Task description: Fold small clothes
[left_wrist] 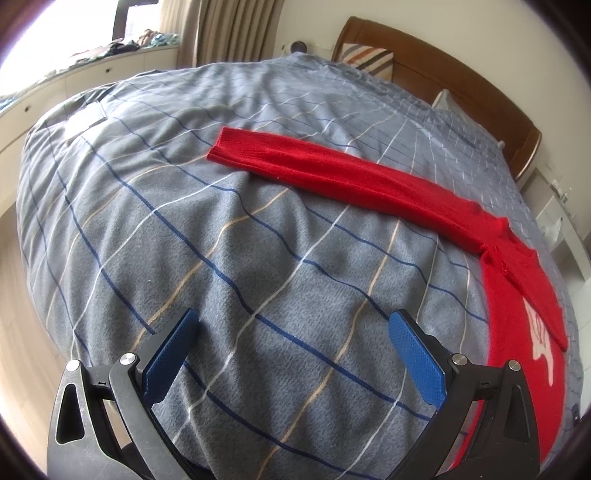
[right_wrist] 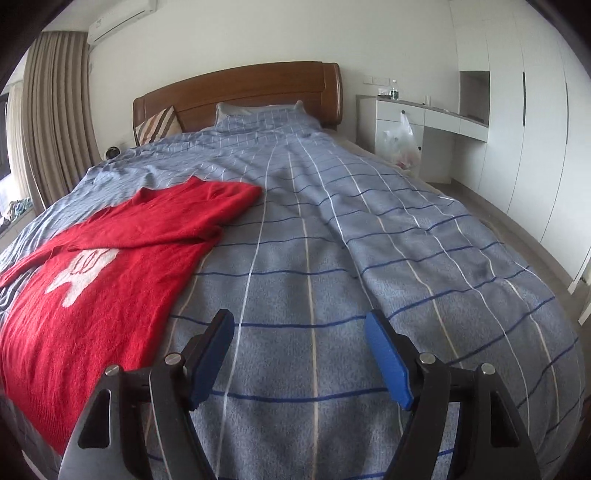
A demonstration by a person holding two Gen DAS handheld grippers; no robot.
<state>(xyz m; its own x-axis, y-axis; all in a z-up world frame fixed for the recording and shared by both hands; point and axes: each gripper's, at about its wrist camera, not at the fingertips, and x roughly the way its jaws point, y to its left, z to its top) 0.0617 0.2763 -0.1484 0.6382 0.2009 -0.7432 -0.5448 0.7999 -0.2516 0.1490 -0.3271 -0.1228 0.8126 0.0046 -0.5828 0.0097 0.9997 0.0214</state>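
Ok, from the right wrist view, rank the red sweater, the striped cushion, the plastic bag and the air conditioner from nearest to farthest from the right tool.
1. Red sweater: flat on the bed, just left of the open right tool.
2. Plastic bag: far right, hanging at the white drawers.
3. Striped cushion: far left, against the headboard; too close to call with the bag.
4. Air conditioner: high on the wall, top left.

The bed [right_wrist: 332,280] wears a grey-blue checked quilt [left_wrist: 221,258], rumpled in soft ridges, and has a wooden headboard [right_wrist: 236,88]. Ahead and to the left of the right claw [right_wrist: 299,354], a red sweater [right_wrist: 92,295] lies flat on the quilt, white motif up, one sleeve folded across its chest. Ahead of the left claw [left_wrist: 295,354], the other sleeve [left_wrist: 332,177] stretches straight out. Far ahead, against the headboard, sit a striped cushion [right_wrist: 157,125] and a checked pillow [right_wrist: 258,114].
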